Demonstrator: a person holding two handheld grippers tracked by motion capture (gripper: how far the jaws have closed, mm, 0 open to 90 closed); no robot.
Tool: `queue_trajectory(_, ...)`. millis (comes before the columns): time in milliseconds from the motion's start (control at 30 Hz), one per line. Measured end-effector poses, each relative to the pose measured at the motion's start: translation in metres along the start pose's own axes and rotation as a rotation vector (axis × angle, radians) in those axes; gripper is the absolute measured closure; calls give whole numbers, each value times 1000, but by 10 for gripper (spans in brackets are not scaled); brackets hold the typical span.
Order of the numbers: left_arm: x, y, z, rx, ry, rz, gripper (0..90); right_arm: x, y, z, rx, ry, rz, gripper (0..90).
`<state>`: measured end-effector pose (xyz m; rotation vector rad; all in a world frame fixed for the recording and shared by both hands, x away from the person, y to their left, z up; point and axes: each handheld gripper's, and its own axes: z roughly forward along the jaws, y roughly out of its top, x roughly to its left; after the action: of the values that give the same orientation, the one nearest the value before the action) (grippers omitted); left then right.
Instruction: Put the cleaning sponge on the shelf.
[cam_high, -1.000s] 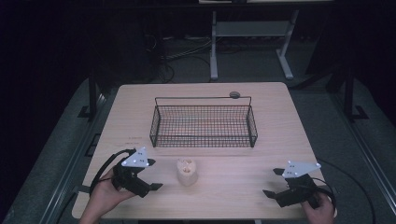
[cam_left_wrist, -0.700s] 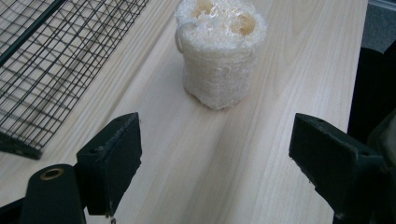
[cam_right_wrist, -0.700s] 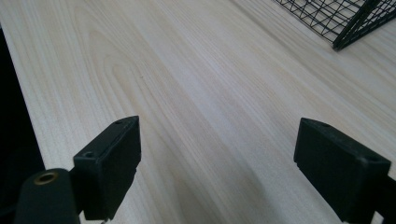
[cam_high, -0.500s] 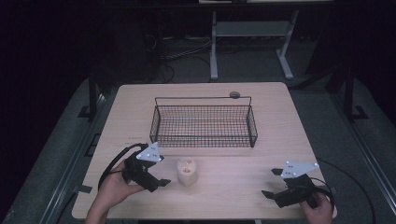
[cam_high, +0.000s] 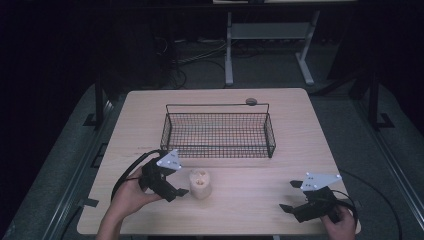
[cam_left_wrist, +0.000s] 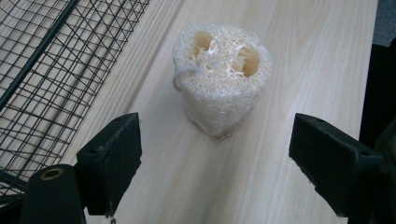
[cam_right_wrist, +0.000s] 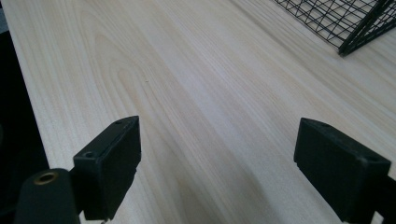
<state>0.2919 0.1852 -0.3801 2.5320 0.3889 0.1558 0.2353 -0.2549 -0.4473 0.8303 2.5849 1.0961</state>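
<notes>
A pale loofah piece (cam_high: 200, 184) stands upright on the wooden table (cam_high: 250, 215), in front of the black wire basket (cam_high: 220, 136). My left gripper (cam_high: 181, 184) is just left of the loofah, open, with its jaws pointing at it. In the left gripper view the loofah (cam_left_wrist: 222, 88) stands a little beyond the open gripper (cam_left_wrist: 215, 140), centred between the jaws and not touched. My right gripper (cam_high: 289, 196) rests open near the front right of the table. In the right gripper view the gripper (cam_right_wrist: 217, 154) has bare wood between its jaws.
The basket (cam_left_wrist: 42, 79) looks empty and stands mid-table; its corner (cam_right_wrist: 345, 18) is far ahead of the right gripper. A small dark round object (cam_high: 251, 101) lies at the table's far edge. A white metal stand (cam_high: 265, 35) is on the dark floor beyond.
My left gripper has moved right, up to the loofah, and its open jaws now face it. The right gripper has barely moved.
</notes>
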Motion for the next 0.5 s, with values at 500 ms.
queue_trajectory(500, 3, 19, 19, 62, -22, 29, 163, 1, 1, 0, -7, 9, 0, 143)
